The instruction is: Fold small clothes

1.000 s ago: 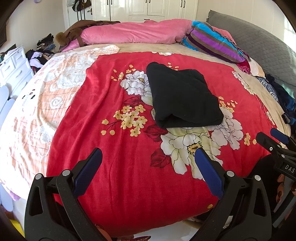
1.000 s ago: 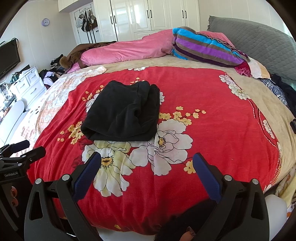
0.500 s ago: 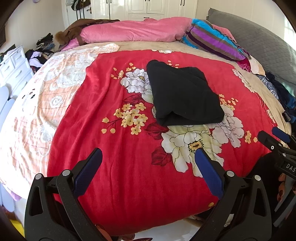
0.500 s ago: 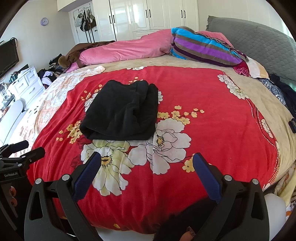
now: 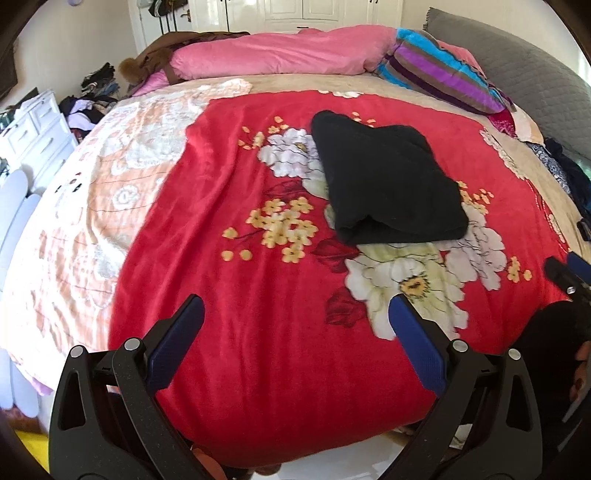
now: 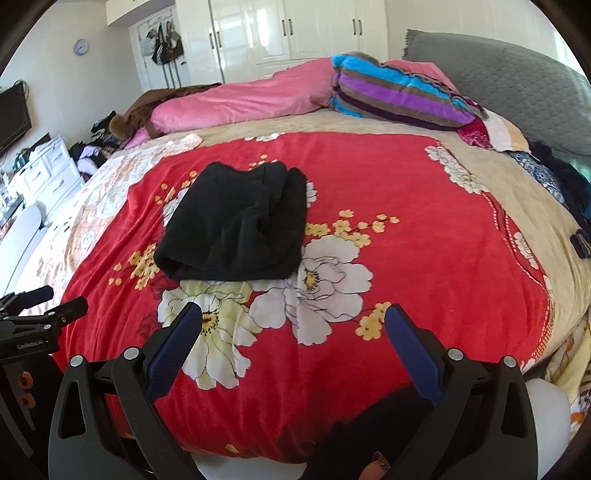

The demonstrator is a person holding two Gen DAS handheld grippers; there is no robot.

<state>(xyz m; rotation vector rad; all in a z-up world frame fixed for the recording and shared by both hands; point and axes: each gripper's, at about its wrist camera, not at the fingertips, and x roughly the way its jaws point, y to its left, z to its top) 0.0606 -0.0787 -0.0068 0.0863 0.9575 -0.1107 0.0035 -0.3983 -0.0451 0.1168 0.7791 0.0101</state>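
A black garment [image 5: 388,184] lies folded into a thick rectangle on the red flowered blanket [image 5: 258,295]; it also shows in the right wrist view [image 6: 236,225]. My left gripper [image 5: 295,314] is open and empty, held over the blanket's near edge, well short of the garment. My right gripper [image 6: 293,317] is open and empty, also near the bed's front edge, below and right of the garment. The right gripper's tips show at the right edge of the left wrist view [image 5: 569,273], and the left gripper's tips at the left edge of the right wrist view [image 6: 44,306].
A pink duvet [image 6: 240,99] and a striped pillow [image 6: 399,96] lie at the bed's far side, a grey headboard cushion [image 6: 498,81] at right. Dark clothes [image 6: 561,181] lie on the right edge. White drawers [image 6: 44,170] stand left; wardrobes [image 6: 280,33] behind.
Both grippers have drifted slightly, so the garment sits a little higher in each view. Both stay open and empty; the garment has not moved.
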